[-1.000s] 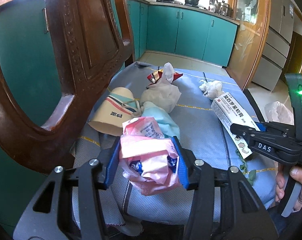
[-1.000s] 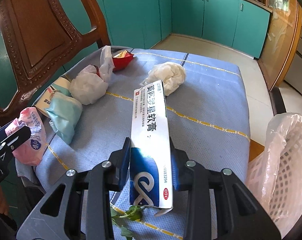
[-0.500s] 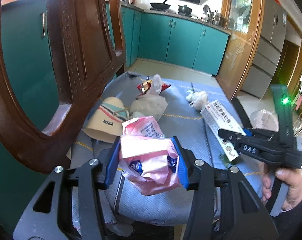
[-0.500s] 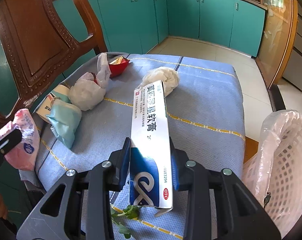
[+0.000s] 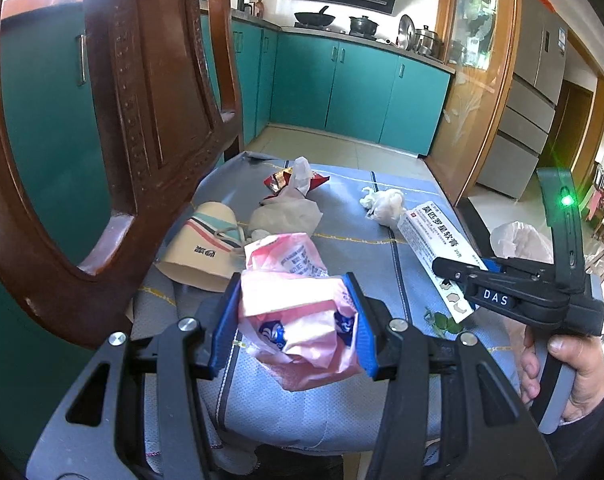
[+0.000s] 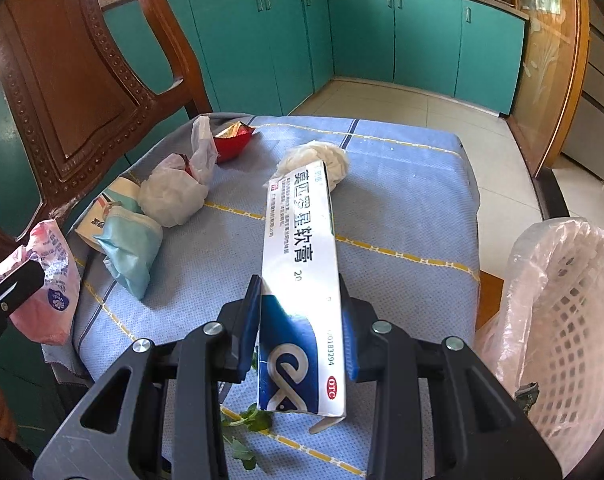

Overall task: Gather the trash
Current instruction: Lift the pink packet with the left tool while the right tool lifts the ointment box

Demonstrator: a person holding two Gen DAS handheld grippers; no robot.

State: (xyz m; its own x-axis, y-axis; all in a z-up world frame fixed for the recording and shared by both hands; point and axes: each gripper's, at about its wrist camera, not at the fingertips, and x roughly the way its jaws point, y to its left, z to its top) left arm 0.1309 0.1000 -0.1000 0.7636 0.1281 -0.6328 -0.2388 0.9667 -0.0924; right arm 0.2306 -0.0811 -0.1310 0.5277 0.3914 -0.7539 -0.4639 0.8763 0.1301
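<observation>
My left gripper [image 5: 294, 320] clamps the crumpled pink packet [image 5: 298, 312]; my right gripper [image 6: 302, 320] clamps the ointment box [image 6: 302, 280], both above the chair's blue cushion [image 6: 402, 208], lined basket [image 6: 562, 300] just right.

You see a pink wrapper [image 5: 298, 320] with blue print, a white and blue box [image 6: 302, 300] with a red oval mark, a beige cup [image 5: 206, 248] with teal and red stripes, a blue cloth [image 6: 402, 208] crossed by yellow lines, and teal cabinets [image 6: 422, 36].
</observation>
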